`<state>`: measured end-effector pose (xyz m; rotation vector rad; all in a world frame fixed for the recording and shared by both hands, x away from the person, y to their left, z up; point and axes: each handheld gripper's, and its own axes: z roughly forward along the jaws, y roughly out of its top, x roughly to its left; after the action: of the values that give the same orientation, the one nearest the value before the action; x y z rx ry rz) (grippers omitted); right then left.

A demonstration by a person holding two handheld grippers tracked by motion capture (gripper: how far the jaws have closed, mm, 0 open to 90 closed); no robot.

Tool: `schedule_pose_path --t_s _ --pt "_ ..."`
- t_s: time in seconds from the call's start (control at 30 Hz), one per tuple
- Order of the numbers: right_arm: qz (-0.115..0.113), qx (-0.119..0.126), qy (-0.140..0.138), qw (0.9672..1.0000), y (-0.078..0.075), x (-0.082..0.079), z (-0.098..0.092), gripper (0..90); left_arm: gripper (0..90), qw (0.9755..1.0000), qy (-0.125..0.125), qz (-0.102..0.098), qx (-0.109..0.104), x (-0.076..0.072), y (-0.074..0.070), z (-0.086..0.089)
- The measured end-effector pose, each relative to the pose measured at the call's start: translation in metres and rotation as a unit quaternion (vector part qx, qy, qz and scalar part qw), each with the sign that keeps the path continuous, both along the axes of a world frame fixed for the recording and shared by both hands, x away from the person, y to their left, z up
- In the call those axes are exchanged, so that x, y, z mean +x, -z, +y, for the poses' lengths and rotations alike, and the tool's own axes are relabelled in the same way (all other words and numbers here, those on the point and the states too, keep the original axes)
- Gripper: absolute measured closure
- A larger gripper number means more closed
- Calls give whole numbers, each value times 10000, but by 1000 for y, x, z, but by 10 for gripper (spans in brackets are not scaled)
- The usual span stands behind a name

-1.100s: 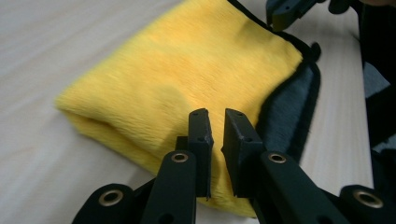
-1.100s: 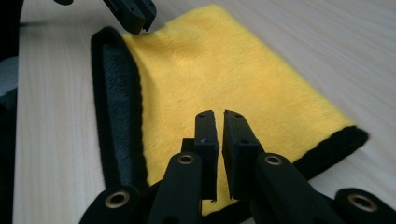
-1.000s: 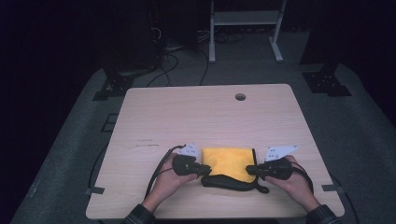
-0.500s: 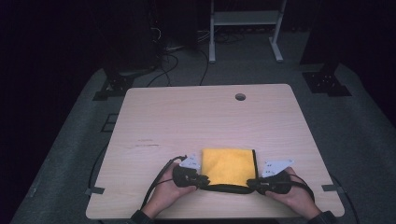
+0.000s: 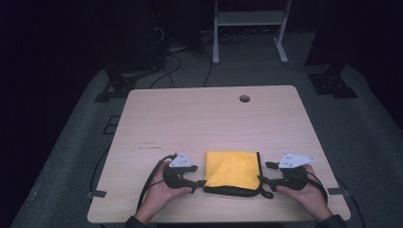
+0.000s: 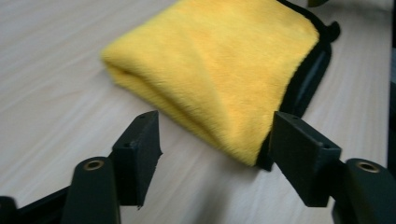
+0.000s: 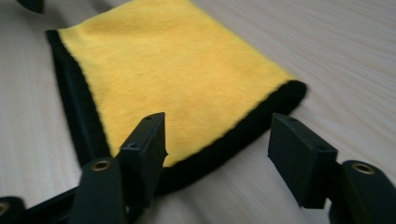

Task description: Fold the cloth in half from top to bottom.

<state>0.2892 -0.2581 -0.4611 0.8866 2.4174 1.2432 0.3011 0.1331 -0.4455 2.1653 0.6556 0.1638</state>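
A folded yellow cloth (image 5: 233, 170) lies flat on the counter (image 5: 209, 118) at 6 o'clock; the left gripper (image 5: 199, 183) and right gripper (image 5: 261, 181) flank it, their jaws just opened and gripping nothing.

The left gripper (image 6: 215, 154) is looking along its two black jaws, which have just been opening and are now standing apart with nothing pressed between them. Just beyond the jaws a folded yellow cloth (image 6: 219, 70) is lying flat on the pale wooden table (image 6: 51, 70). Its nearest corner is sitting just ahead of the gap between the jaws, closer to the right-hand one. A black border (image 6: 310, 70) is running along the cloth's right-hand edge.
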Motion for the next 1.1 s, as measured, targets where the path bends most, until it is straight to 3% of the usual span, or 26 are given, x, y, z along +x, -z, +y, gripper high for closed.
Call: schedule_pose_path --t_s 0.17,0.33,0.5,0.73,0.93,1.1 --pt "13 -16 309 9995 1 2 -15 305 231 9992 -367 -107 100 -2 -1 25" --pt "58 -75 557 9984 3 0 -29 261 172 9969 -726 -183 238 -6 2 50" --pt "120 -127 830 9964 5 -3 -44 228 160 9940 -965 -182 479 -12 7 71" --pt "276 -336 1127 9927 15 -4 -61 197 128 9890 -1333 -29 644 -17 19 97" --pt "303 -556 1252 9901 21 -3 -68 173 85 9853 -1455 65 887 -17 28 106" --pt "345 -540 1293 9895 24 -2 -71 150 1 9867 -1379 -97 859 -20 35 109"
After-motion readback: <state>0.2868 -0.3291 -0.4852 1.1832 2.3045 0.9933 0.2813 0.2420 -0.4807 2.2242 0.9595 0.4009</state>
